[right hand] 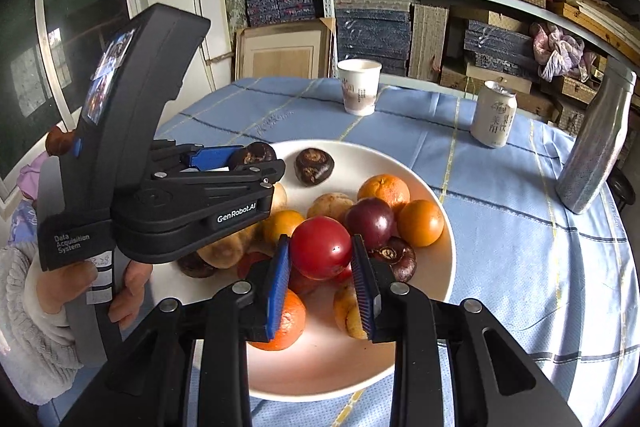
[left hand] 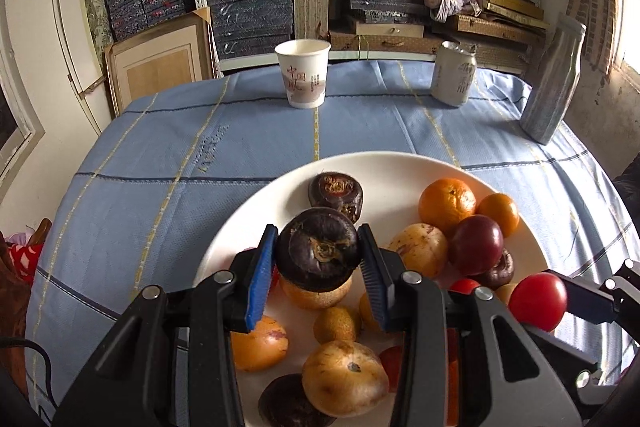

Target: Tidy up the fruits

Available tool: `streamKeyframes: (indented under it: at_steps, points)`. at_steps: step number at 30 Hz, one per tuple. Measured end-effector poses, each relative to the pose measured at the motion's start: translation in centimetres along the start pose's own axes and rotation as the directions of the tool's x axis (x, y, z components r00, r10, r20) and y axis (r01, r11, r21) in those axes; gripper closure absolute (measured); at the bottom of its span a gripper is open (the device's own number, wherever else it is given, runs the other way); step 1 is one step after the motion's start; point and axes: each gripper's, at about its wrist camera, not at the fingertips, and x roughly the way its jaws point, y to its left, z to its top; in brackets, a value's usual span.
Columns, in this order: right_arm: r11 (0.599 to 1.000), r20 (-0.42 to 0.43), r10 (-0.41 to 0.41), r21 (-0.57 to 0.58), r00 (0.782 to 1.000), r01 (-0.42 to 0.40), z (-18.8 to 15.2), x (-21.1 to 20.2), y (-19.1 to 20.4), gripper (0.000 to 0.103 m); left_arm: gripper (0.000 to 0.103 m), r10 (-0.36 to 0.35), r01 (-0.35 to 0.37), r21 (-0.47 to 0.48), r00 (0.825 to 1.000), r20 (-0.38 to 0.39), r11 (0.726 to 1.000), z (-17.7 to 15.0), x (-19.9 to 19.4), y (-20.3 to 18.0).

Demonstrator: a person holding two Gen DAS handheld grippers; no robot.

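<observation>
A white plate (left hand: 380, 159) (right hand: 328, 359) on the blue checked cloth holds several fruits: oranges (left hand: 447, 205), a purple plum (left hand: 476, 245), tan round ones (left hand: 345, 379) and dark brown ones (left hand: 336, 193). My left gripper (left hand: 318, 231) is shut on a dark brown fruit (left hand: 318, 257), held above the plate's near left side; the right wrist view shows it (right hand: 253, 155) from the side. My right gripper (right hand: 320, 241) has a red tomato (right hand: 320, 247) (left hand: 538, 301) between its blue pads, which touch both its sides, above the heap of fruit.
At the far side of the table stand a paper cup (left hand: 303, 75), a drink can (left hand: 454, 73) and a tall silvery bottle (left hand: 554, 83). Shelves stacked with boxes rise behind. A person's hand (right hand: 132, 287) grips the left gripper's handle.
</observation>
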Motion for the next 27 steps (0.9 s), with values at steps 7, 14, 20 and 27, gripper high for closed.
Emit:
streamKeyframes:
  at_steps: [7, 14, 20, 27]
  points:
    - [1.000, 0.024, -0.026, 0.009, 0.999, 0.026, -0.2, -0.9, -0.1, 0.035, 0.016, 0.015, -0.016, 0.013, 0.998, 0.069, 1.000, -0.4, -1.9, -0.2]
    - [0.999, 0.069, -0.033, 0.018, 0.997, 0.032, -0.8, -3.9, 0.2, 0.020, 0.005, 0.009, -0.013, 0.025, 0.991, 0.135, 1.000, -1.4, -6.2, -0.2]
    - [0.998, 0.122, -0.056, 0.027, 0.991, 0.053, -2.9, -7.6, 1.0, 0.005, 0.005, 0.042, -0.052, 0.053, 0.983, 0.180, 0.997, -3.4, -10.7, -0.8]
    - [0.984, 0.183, -0.144, 0.127, 0.972, 0.122, -7.5, -12.0, 0.3, 0.004, 0.005, 0.015, -0.022, 0.046, 0.989, 0.146, 0.999, -8.3, -14.9, -1.2]
